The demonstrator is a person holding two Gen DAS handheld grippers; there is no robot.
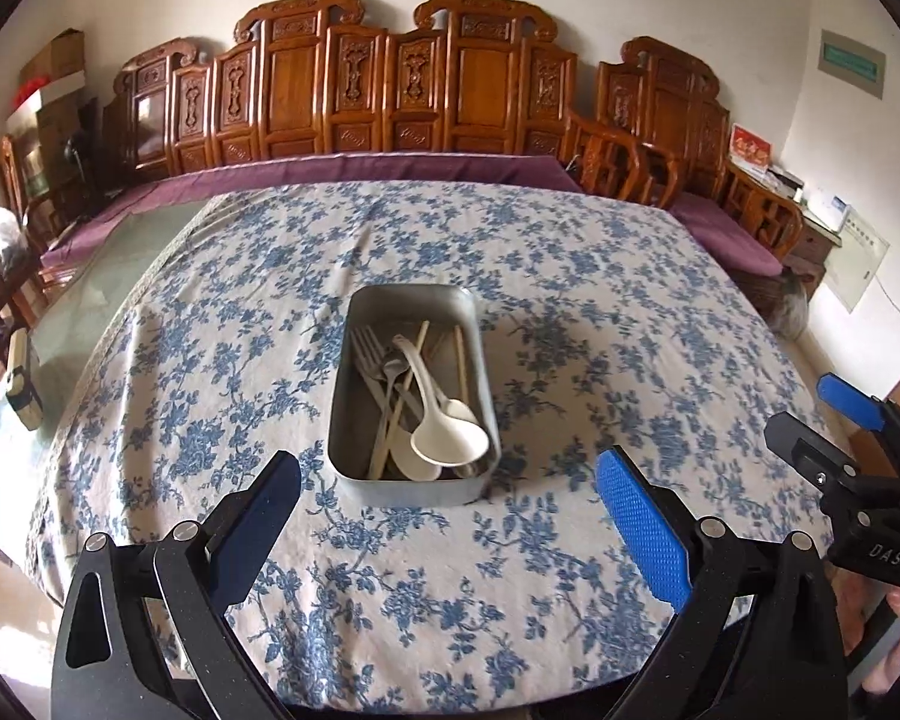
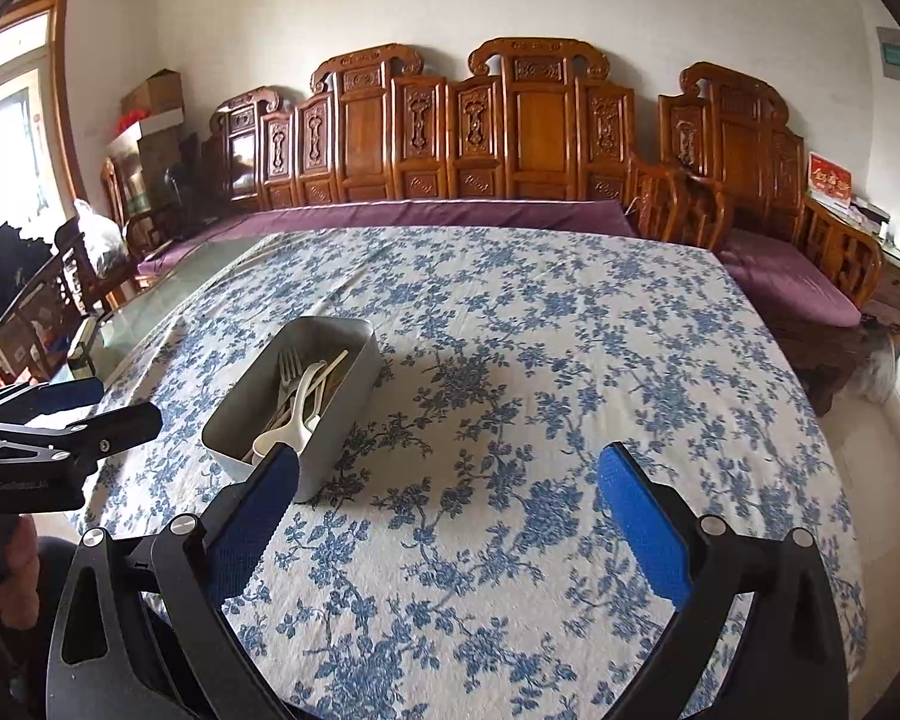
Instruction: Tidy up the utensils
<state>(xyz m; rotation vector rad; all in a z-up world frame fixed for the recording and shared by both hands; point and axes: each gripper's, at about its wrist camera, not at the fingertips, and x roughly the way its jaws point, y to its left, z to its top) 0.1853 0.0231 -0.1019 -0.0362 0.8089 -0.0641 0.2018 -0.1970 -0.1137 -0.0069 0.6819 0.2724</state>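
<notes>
Steel tin (image 1: pixel 354 360) w/ utensils (image 1: pixel 417 396) lies dead ahead of our left gripper (image 1: pixel 450 480), long axis running away; right gripper (image 2: pixel 450 480) sits off to its right. Both spread wide, empty.

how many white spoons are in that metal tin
2. One white spoon lies on top with its bowl at the near end of the tin; the other sits under it. More may be hidden beneath.

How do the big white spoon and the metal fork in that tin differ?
The white spoon is pale, thick, plastic-looking; the fork is thin grey metal. The spoon's bowl points toward the camera, while the fork's tines point away. The spoon rests on top of the pile. Both lie lengthwise in the metal tin.
</notes>
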